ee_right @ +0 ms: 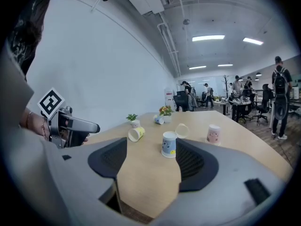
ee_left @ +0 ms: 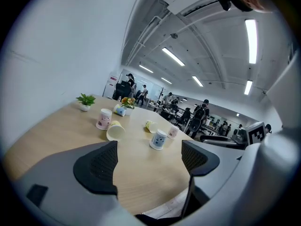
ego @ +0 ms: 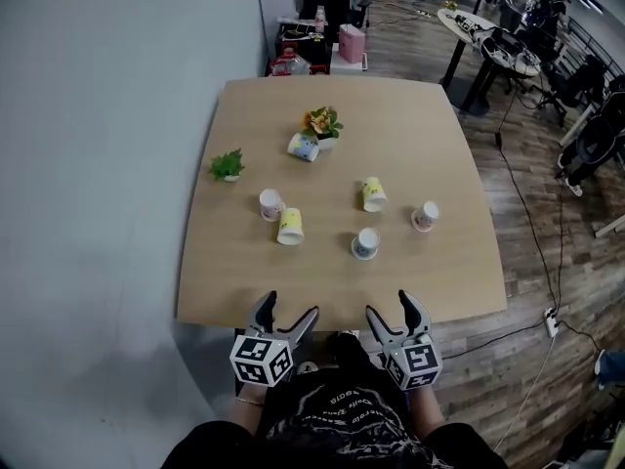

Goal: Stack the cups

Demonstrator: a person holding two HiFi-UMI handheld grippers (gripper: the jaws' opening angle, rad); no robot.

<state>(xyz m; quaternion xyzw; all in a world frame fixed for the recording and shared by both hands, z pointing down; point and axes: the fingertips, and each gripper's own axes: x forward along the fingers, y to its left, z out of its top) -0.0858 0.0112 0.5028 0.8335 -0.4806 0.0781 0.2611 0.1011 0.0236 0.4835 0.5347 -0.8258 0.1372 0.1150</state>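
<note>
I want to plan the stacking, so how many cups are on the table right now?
6: tipped cup by the flowers; left pink cup, left yellow cup; right yellow cup, nearest blue cup, right pink cup. None looks hidden.

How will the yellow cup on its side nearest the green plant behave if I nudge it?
The yellow cup lies on its side, so it will probably roll, curving because it tapers. It looks like thin paper, so likely light and easy to crush if squeezed hard.
</note>
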